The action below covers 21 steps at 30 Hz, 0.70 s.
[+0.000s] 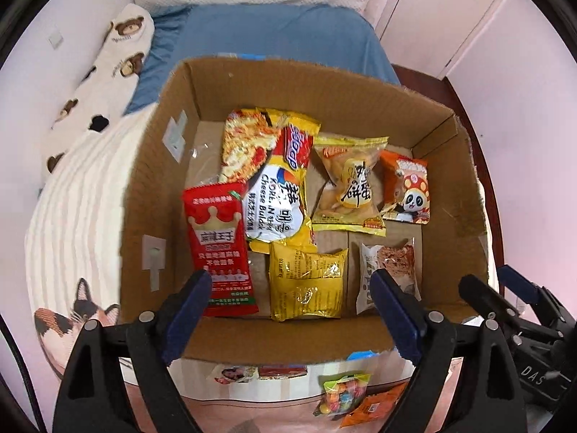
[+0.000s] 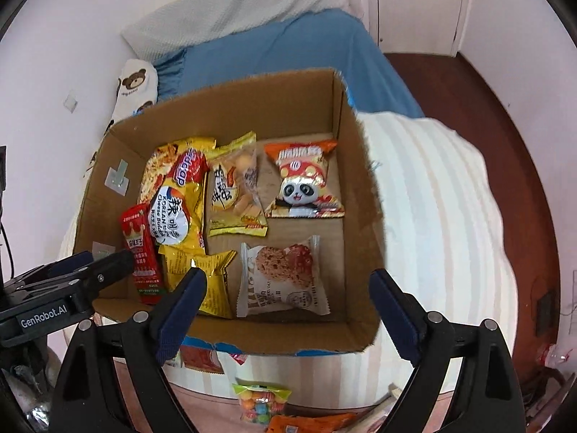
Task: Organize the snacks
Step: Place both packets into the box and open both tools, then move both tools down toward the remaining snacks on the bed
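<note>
Your box [image 1: 450,166] sits open-topped on the bed [image 1: 274,32], snack packs flat inside; the red pack [image 1: 220,245] runs lengthwise along its left wall. Candy bag [image 1: 342,393] lies outside, near you. Left gripper [image 1: 292,310] and right gripper [image 2: 288,306] both gape empty.

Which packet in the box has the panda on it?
The orange packet in the far right corner of the cardboard box. It alone has a cartoon panda; its neighbours are a yellow biscuit pack and a white oat-bar pack.

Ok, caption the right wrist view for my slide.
Open right gripper hovers over a brown cardboard box of snack packets, above a white oat-cookie packet.
</note>
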{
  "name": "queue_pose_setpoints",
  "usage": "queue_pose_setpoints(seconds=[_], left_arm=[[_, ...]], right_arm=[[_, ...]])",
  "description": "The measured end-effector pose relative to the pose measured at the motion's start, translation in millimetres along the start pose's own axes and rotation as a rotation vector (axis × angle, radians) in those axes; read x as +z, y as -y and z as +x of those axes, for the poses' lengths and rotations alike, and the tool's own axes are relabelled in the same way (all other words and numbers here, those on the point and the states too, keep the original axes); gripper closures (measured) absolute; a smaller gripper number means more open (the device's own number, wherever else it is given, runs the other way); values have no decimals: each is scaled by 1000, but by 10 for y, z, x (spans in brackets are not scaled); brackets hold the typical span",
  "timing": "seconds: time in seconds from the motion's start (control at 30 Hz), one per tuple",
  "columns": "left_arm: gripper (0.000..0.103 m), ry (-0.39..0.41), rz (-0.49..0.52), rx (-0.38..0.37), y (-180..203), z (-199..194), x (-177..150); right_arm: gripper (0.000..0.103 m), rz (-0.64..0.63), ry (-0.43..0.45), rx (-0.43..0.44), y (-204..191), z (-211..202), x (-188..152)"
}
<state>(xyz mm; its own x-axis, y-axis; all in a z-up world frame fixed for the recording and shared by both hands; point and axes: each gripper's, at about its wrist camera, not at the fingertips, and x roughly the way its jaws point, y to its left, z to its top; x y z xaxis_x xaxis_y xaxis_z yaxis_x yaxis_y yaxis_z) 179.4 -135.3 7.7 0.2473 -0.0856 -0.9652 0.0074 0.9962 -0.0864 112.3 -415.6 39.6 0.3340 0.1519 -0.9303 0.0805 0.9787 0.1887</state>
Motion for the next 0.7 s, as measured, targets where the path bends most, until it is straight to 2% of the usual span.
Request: queue_pose_setpoints(seconds=[0.33,0.57,0.7], left_arm=[[13,165,31,44,91,-664,-254],[13,229,54,45,158,-1015,-438],[13,243,53,28,169,-1160,-546]], right_arm=[[10,-30,139,-13,-56,-633,-197],[10,-17,196,15,-47,-1008,-414],[10,-2,198,46,-25,-1157,-541]])
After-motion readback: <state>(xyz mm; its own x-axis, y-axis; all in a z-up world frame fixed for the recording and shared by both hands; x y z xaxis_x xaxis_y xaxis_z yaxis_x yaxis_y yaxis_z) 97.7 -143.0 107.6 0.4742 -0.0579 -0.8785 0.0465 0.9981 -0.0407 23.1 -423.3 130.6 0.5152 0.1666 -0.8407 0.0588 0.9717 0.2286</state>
